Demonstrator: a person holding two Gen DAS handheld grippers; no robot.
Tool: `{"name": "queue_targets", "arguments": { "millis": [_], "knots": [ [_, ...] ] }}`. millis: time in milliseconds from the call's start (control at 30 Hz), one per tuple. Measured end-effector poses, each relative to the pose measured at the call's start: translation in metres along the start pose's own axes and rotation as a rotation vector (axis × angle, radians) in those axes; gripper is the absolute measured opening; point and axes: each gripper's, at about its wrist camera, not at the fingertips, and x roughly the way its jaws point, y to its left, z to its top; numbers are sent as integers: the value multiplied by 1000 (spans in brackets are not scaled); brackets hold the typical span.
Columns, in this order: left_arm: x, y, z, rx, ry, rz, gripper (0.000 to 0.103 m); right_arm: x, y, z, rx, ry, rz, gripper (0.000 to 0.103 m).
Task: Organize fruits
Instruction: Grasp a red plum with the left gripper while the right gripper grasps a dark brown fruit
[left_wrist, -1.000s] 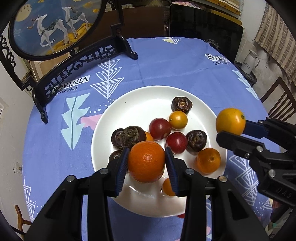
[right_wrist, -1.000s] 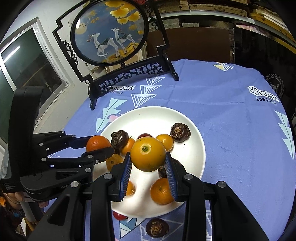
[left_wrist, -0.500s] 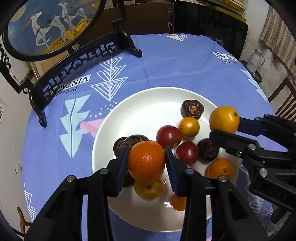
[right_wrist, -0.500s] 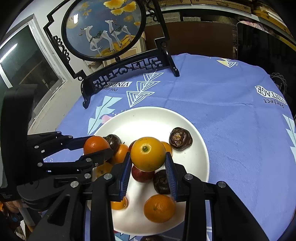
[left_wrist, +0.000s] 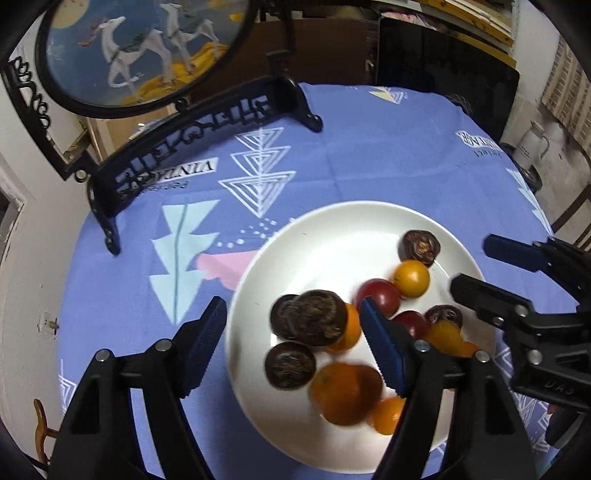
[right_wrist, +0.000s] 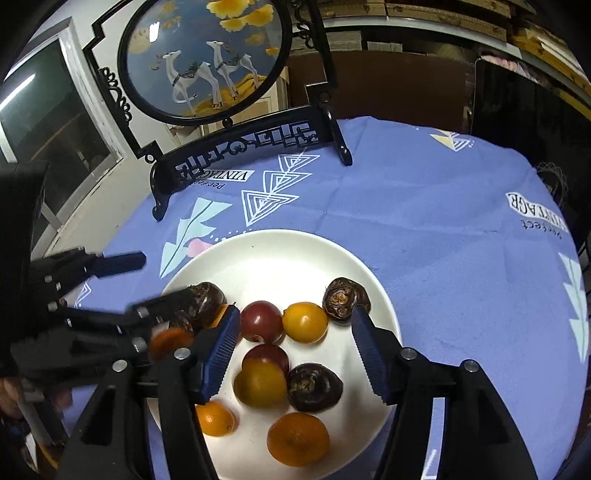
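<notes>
Both grippers hang over the white plate (right_wrist: 376, 295), and both sets of jaws are spreading apart right now with nothing pinched between the pads. The left gripper (left_wrist: 293, 345) frames a blurred orange (left_wrist: 341, 393) lying on the plate below it, next to wrinkled dark fruits (left_wrist: 310, 317). The right gripper (right_wrist: 291, 352) straddles a blurred yellow-orange citrus (right_wrist: 260, 384) that overlaps a red plum (right_wrist: 267, 354); whether the two touch is hard to tell.

Around it sit a smooth round plum (right_wrist: 262, 321), a glossy yellow fruit (right_wrist: 304, 321), two shrivelled, deeply creased dark fruits (right_wrist: 345, 297), and a dimpled tangerine (right_wrist: 297, 437) near the front rim. In the right wrist view the left gripper's black frame crosses in from the side and hides part of the fruits on that edge of the plate.

Under the plate is a soft lilac tablecloth (right_wrist: 443, 229) printed with white triangles and "VINTAGE" lettering. At the far side stands a black carved stand (right_wrist: 243, 147) carrying a round picture of two white deer (right_wrist: 207, 55). A white kettle (left_wrist: 532, 144) sits beyond the table on the floor side.
</notes>
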Motion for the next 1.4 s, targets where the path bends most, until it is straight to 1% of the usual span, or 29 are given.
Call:
{"name": "queue_targets", "arguments": {
  "millis": [100, 200, 333, 433, 467, 600, 700, 800, 833, 867, 900, 933, 967, 1100, 1167, 1233, 1300, 1400],
  "knots": [
    [-6, 6, -3, -10, -6, 7, 72, -8, -4, -5, 6, 0, 2, 63],
    [-13, 8, -11, -5, -9, 10, 72, -20, -9, -19, 8, 3, 5, 63],
    [-24, 7, -27, 6, -15, 2, 73, -34, -10, -48, -1, 28, 21, 65],
    [-36, 8, -46, -5, -13, -22, 73, -41, -5, -86, -35, 79, 35, 66],
    [-39, 7, -52, -3, -12, -28, 73, -41, -1, -102, -53, 111, 39, 67],
    [-51, -2, -86, 20, 10, -65, 73, -25, 12, -145, -108, 210, 14, 67],
    [-55, -13, -116, 47, 47, -92, 73, -14, 19, -154, -127, 216, -16, 67],
    [-53, -24, -141, 65, 91, -117, 73, -2, 23, -154, -134, 218, -31, 67],
    [-52, -28, -147, 64, 104, -126, 73, 1, 25, -153, -143, 212, -45, 63],
    [-49, -33, -156, 64, 124, -143, 73, 2, 26, -152, -154, 209, -53, 46],
    [-47, -37, -160, 63, 134, -149, 73, 2, 29, -151, -166, 213, -72, 41],
    [-44, -40, -163, 59, 140, -150, 73, 1, 29, -149, -168, 225, -65, 41],
    [-42, -44, -167, 58, 146, -153, 73, -1, 27, -148, -149, 235, -37, 41],
    [-31, -58, -168, 33, 131, -160, 73, -16, 22, -151, -126, 230, -18, 41],
    [-23, -63, -162, -3, 113, -150, 73, -22, 16, -154, -93, 225, -8, 41],
    [-14, -66, -157, -34, 112, -143, 72, -27, 13, -157, -73, 221, -5, 41],
    [-5, -68, -153, -55, 119, -126, 68, -31, 11, -159, -63, 218, -1, 41],
    [10, -71, -150, -81, 141, -112, 58, -34, 9, -162, -59, 215, 3, 41]
  ]
}}
